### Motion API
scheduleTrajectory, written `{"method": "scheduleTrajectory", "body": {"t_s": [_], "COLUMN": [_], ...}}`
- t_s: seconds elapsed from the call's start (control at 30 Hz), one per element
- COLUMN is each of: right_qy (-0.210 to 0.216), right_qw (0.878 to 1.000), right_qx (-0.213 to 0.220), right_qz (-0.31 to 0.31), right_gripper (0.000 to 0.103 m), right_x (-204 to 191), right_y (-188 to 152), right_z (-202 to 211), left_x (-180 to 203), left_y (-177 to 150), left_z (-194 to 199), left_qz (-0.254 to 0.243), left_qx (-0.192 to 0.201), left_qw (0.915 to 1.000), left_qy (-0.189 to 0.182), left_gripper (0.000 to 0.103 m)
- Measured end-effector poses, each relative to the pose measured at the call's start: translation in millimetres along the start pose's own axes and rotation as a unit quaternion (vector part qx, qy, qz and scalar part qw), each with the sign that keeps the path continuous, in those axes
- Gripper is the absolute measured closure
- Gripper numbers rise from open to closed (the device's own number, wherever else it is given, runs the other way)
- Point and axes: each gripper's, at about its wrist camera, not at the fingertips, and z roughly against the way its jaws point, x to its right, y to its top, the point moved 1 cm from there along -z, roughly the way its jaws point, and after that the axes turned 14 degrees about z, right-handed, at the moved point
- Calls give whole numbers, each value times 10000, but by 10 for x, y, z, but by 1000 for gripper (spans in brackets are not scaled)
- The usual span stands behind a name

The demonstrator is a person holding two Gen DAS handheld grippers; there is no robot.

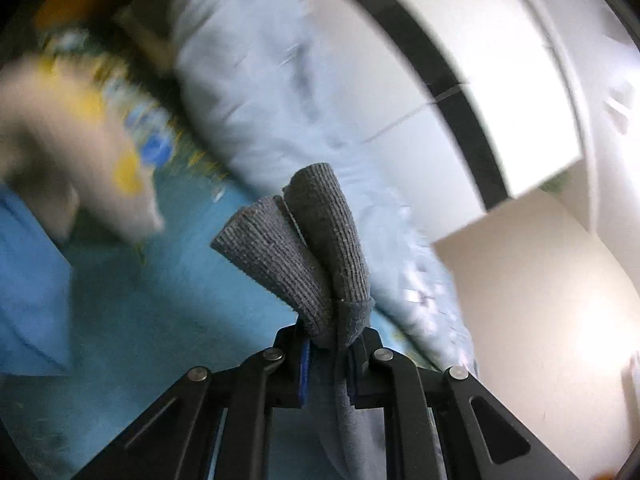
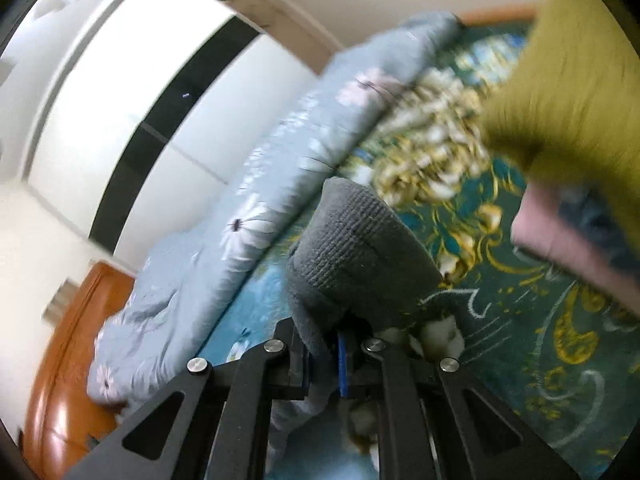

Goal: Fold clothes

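We find the left gripper (image 1: 326, 354) and right gripper (image 2: 322, 354) each clamped on the grey ribbed garment (image 1: 312, 248).

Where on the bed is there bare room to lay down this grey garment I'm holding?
Free: the teal bedspread between the blue cloth and the light blue quilt; also the patterned stretch below the pink garment. Crowded: the quilt side, and the olive garment corner.

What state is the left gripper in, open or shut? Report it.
Shut. The left gripper has both sock-covered fingers pressed together, with grey cloth pinched between them and trailing back toward the camera.
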Motion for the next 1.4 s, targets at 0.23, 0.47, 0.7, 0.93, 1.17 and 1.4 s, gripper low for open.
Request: {"method": "scheduleTrajectory", "body": {"t_s": [0.23, 0.47, 0.7, 0.93, 1.17, 1.4], "right_qy": [208, 65, -139, -343, -1291, -1015], "right_qw": [9983, 9959, 9901, 9892, 9891, 9911], "right_qx": [-356, -891, -1240, -1172, -517, -622], "right_qz": [411, -112, -643, -815, -473, -601], "right_gripper": [93, 93, 92, 66, 51, 51], "right_x": [272, 798, 1000, 909, 660, 593], "right_y": [-668, -1362, -1628, -1707, -1901, -2091], "right_z": [816, 962, 895, 1096, 1532, 1375], "left_x": [-529, -1716, -2344, -1944, -1061, 174], "left_y": [-471, -1032, -1133, -1111, -1285, -2021], "left_z": [1246, 1599, 1600, 1628, 1683, 953], "left_qz": [-332, 571, 1438, 392, -914, -2381], "left_qx": [-80, -360, -397, -227, 308, -398], "left_qw": [9993, 9929, 9829, 9903, 9866, 9686], "left_qy": [151, 979, 1077, 1313, 1317, 600], "left_gripper": [89, 89, 89, 88, 88, 88]}}
